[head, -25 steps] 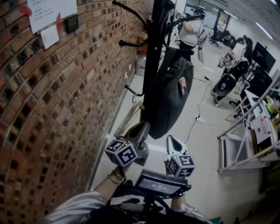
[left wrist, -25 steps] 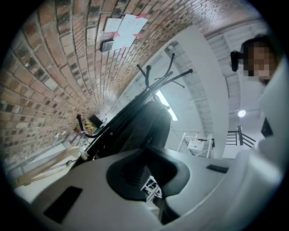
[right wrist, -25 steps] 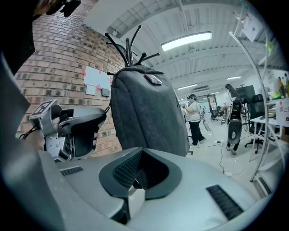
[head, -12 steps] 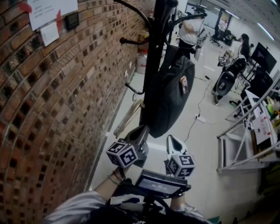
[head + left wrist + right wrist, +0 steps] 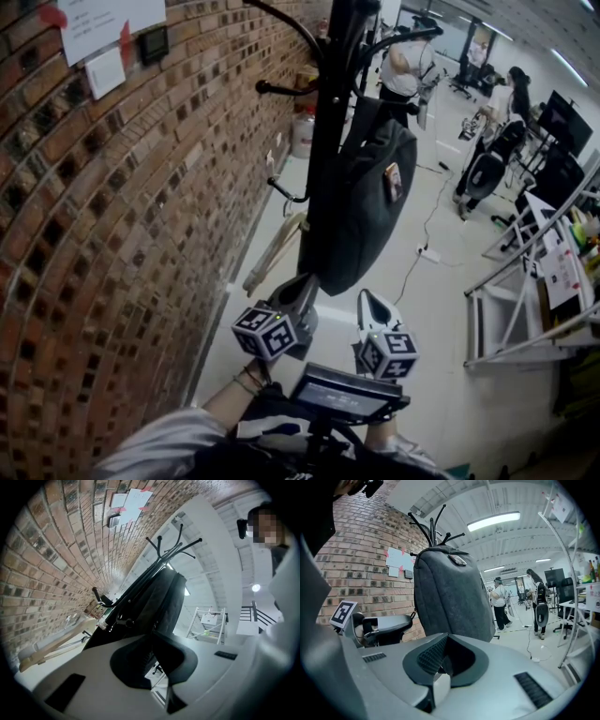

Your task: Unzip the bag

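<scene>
Head view: the dark grey bag (image 5: 361, 202) hangs on a black coat stand (image 5: 328, 112) beside the brick wall (image 5: 122, 206), with the left tongs (image 5: 298, 289) and right tongs (image 5: 368, 302) near, just below it.

Left gripper view: the tongs are pressed together, short of the bag.

Right gripper view: these tongs are also pressed together, with the bag beyond.

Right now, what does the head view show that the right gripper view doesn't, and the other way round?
Head view only: the right gripper from outside with its marker cube, the person's sleeve, and wooden boards leaning at the wall base.
Right gripper view only: its jaws together with nothing between them, and a ceiling light.
Both: the bag hanging on the coat rack, the brick wall, the left gripper, and people in the background.
</scene>
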`<state>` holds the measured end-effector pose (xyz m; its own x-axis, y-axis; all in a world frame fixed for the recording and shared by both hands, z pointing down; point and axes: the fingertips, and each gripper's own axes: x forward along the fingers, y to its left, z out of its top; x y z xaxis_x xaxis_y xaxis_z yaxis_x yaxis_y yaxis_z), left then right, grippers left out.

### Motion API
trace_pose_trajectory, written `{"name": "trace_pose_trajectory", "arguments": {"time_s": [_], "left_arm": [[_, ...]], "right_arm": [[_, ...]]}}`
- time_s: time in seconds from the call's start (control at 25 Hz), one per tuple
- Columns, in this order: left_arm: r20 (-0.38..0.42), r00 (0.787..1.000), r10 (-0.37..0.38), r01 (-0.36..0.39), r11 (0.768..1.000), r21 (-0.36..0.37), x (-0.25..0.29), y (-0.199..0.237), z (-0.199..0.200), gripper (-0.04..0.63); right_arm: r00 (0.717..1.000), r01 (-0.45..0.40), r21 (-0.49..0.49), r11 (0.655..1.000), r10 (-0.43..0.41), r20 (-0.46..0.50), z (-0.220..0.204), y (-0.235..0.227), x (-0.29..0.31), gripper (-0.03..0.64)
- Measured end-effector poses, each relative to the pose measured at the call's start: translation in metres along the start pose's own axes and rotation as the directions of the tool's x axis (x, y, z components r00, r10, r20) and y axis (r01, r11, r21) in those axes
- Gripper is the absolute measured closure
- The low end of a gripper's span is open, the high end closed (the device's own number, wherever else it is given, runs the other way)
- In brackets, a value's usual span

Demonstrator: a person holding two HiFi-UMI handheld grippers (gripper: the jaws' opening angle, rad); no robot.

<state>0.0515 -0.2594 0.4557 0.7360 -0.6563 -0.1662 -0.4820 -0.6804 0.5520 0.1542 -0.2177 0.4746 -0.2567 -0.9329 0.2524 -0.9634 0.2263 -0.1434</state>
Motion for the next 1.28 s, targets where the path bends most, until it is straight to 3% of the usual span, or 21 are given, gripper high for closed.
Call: {"name": "trace_pose_trajectory", "arguments": {"time_s": [0.6,0.88,1.28], "left_arm": [[-0.053,0.998,0.022,-0.024,0.999,-0.027,0.002,0.012,-0.024,0.584],[-0.124,0.991,0.054,-0.058,0.998,-0.032,0.002,0.021,-0.041,0.583],[-0.122,0.991,0.055,-0.06,0.998,-0.036,0.006,0.028,-0.05,0.583]], "right_arm": [[1.0,-0.003,-0.006,1.0,0.003,-0.008,-0.004,0.001,0.004,0.627],[1.0,-0.012,0.008,1.0,0.012,-0.002,-0.002,0.005,0.006,0.627],[1.0,0.001,-0.009,1.0,-0.001,-0.007,-0.002,-0.002,0.006,0.627]]}}
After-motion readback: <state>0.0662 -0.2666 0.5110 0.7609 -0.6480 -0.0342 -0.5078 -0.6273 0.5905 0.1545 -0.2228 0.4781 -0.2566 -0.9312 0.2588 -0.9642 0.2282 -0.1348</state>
